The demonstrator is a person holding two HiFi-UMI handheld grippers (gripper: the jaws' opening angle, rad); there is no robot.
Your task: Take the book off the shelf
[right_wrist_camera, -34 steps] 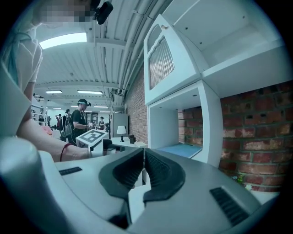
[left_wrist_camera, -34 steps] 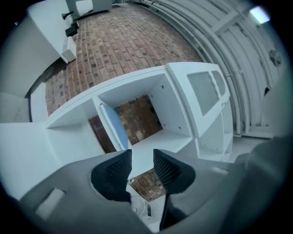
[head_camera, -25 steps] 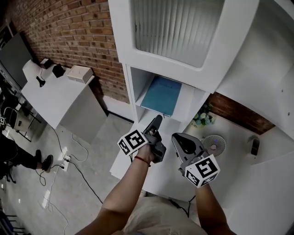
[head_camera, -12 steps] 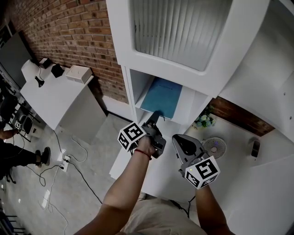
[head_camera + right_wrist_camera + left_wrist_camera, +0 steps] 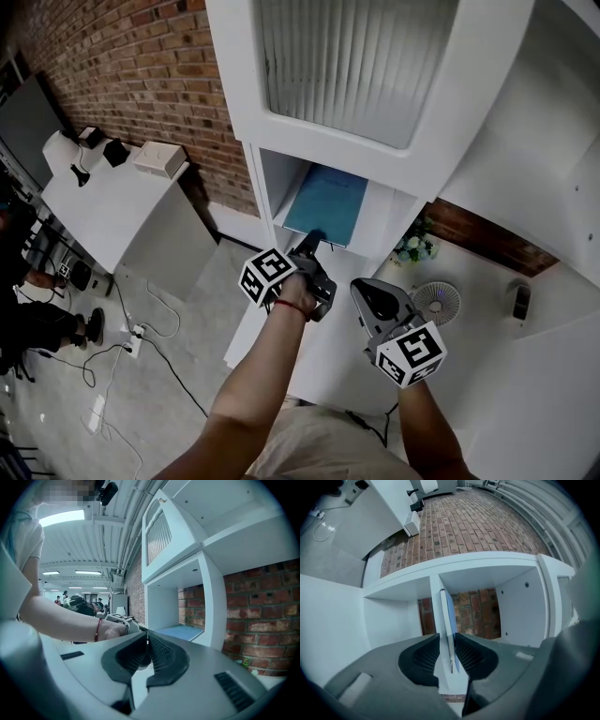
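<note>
While the left claw (image 5: 315, 241) closes on the thin light-blue book (image 5: 326, 201), the left gripper view shows that book edge-on between the two ribbed dark pads, each lying against a cover at its near edge. Just above the centre of the head view the book lies flat in the open compartment of the tall white shelf unit (image 5: 401, 208), its near edge at the shelf's front lip and the rest reaching back toward the brick seen behind the compartment. Above it, across the top of the frame, is a white cabinet door with ribbed frosted glass (image 5: 352, 56).

The person's left hand (image 5: 298, 292), with a thin red cord round the wrist, holds the left claw up to the shelf. The right claw (image 5: 364, 289) hangs lower and right of centre, apart from the shelf; in its own view the jaws are clenched together with nothing between them.

At upper left runs a red brick wall (image 5: 150, 66), and in front of it stands a white table (image 5: 112, 211) carrying a small pale box and some dark items. Right of centre, a small round white fan (image 5: 437, 299) sits near a little bunch of flowers (image 5: 413, 242).
</note>
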